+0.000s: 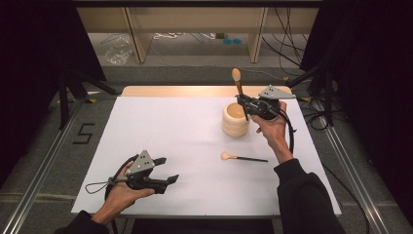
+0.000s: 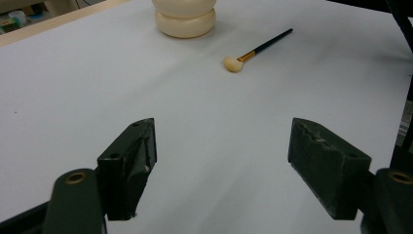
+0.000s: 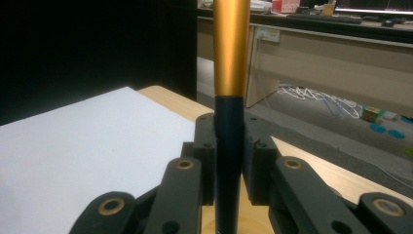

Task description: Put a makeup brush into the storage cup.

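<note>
My right gripper (image 1: 247,103) is shut on the black handle of a makeup brush (image 1: 238,84) and holds it upright, bristles up, right at the rim of a cream ribbed holder (image 1: 234,121). In the right gripper view the brush (image 3: 230,97) rises between the closed jaws, a gold ferrule above the dark handle. A second brush (image 1: 242,157) lies flat on the white table (image 1: 165,131) in front of the holder. My left gripper (image 1: 166,170) rests low at the near left, open and empty. Its own view looks past the jaws to the lying brush (image 2: 255,49) and the holder (image 2: 185,19).
A wooden strip (image 1: 175,90) borders the table's far edge. Beyond it are shelf legs, cables and a clear bag (image 1: 117,51) on the floor. Dark curtains and metal rails flank both sides.
</note>
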`<state>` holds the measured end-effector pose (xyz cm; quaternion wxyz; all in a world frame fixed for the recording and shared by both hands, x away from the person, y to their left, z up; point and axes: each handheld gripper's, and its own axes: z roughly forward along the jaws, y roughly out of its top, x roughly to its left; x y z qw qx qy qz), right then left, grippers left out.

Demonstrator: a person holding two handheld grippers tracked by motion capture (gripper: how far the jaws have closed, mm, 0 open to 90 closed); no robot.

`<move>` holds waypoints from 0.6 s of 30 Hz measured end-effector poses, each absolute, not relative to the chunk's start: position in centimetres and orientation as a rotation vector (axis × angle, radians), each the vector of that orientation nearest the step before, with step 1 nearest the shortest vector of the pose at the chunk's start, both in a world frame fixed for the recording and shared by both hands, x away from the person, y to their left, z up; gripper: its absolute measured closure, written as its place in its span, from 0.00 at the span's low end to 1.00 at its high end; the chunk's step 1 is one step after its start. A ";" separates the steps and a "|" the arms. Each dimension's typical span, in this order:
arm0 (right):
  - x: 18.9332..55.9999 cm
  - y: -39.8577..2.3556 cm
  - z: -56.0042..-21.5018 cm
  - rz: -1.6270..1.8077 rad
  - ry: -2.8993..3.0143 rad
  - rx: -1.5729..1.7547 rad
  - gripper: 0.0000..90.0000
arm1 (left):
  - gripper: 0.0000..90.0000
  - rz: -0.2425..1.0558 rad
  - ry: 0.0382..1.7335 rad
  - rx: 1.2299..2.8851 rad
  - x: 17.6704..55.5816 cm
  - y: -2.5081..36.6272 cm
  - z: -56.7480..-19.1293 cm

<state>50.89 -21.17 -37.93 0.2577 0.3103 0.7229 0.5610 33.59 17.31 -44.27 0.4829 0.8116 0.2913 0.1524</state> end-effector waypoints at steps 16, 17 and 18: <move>53.0 -21.1 -38.8 1.531 1.928 0.906 0.88 | 0.28 0.368 0.704 1.981 33.6 17.2 -44.3; 53.1 -21.0 -38.7 1.538 1.930 0.916 0.88 | 0.28 0.373 0.707 1.984 33.6 17.2 -44.3; 53.2 -20.9 -38.6 1.541 1.923 0.917 0.88 | 0.28 0.374 0.708 1.984 33.6 17.2 -44.3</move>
